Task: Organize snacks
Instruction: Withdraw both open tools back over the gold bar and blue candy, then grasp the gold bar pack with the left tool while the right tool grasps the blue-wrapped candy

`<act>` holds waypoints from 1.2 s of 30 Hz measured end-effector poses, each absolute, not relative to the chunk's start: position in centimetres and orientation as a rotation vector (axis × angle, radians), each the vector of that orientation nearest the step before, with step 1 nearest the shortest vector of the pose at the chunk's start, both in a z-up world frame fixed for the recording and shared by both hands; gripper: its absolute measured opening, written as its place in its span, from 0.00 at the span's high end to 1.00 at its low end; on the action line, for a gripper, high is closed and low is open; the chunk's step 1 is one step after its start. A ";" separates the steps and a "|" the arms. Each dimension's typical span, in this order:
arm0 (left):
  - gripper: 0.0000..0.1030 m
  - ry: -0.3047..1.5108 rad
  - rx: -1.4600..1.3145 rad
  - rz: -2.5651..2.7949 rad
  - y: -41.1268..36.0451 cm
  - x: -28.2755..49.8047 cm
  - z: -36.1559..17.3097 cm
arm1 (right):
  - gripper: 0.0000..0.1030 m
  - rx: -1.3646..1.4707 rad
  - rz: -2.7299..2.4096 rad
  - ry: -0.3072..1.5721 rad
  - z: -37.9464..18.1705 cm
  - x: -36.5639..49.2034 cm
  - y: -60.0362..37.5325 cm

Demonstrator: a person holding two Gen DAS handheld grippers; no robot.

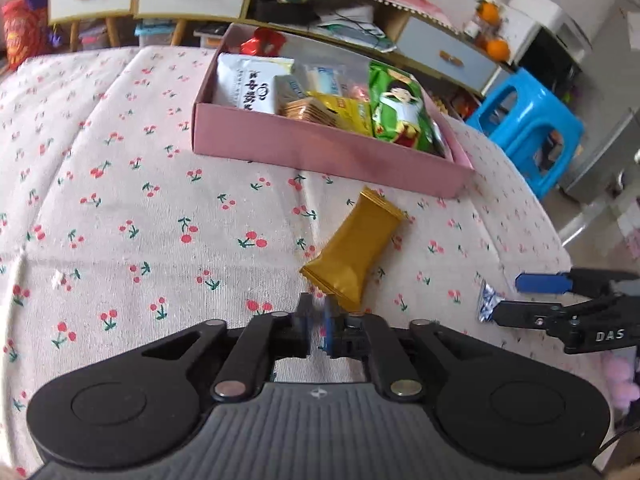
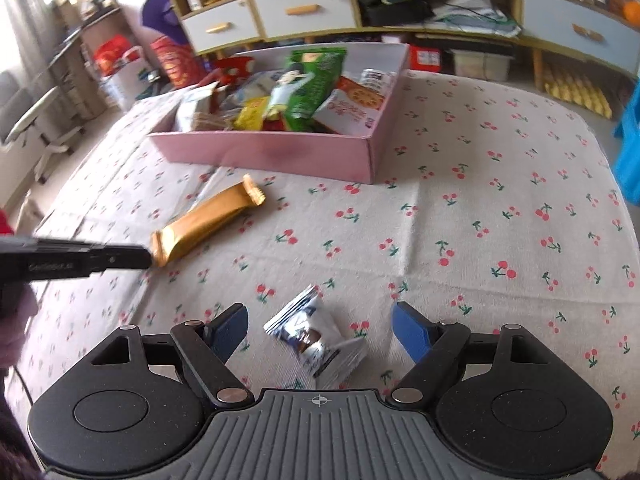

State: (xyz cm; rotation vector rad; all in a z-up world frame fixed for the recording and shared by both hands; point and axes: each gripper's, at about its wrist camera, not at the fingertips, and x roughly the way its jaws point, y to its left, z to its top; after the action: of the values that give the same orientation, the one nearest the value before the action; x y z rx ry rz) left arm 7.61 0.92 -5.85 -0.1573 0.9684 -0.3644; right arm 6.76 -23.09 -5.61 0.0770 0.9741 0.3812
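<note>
A gold snack packet (image 1: 352,248) lies slanted on the cherry-print cloth in front of the pink box (image 1: 320,152). My left gripper (image 1: 318,306) is shut, its fingertips pinching the packet's near crimped end; the right wrist view shows that gripper (image 2: 144,258) meeting the gold packet (image 2: 208,220) at its end. My right gripper (image 2: 320,332) stands open, pads apart on either side of a small silver-and-blue packet (image 2: 316,340) on the cloth, touching nothing. The pink box (image 2: 260,156) holds several snacks, including a green bag (image 2: 308,84).
The table edge drops off at the right, where a blue stool (image 1: 528,128) stands beside it. Cabinets with drawers (image 2: 304,10) and cluttered shelves run behind the table. A chair (image 2: 36,120) stands at the far left.
</note>
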 end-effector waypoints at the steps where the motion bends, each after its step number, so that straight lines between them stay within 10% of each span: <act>1: 0.86 0.960 -0.129 -0.372 0.7 7.5 -5.8 | 0.21 0.065 0.393 0.969 -5.7 6.4 -23.1; 6: 0.46 0.885 -0.003 -0.427 -0.1 6.5 -6.1 | 0.21 -0.066 0.434 0.923 -6.7 4.0 -22.7; 18: 0.23 0.766 0.214 -0.455 -2.9 7.1 -7.2 | 0.21 -0.147 0.413 0.840 -7.4 3.5 -21.9; 23: 0.26 0.753 0.220 -0.446 -3.4 7.9 -7.1 | 0.23 -0.144 0.409 0.836 -7.4 4.1 -21.7; 36: 0.73 0.793 0.193 -0.449 -4.5 8.6 -6.4 | 0.67 -0.151 0.440 0.856 -6.7 4.4 -20.7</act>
State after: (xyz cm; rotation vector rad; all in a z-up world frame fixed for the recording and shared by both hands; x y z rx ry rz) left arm 8.63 -4.54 -6.44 0.1928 0.7930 -0.4493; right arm 4.41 -20.67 -6.73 -0.1514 0.8561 0.4395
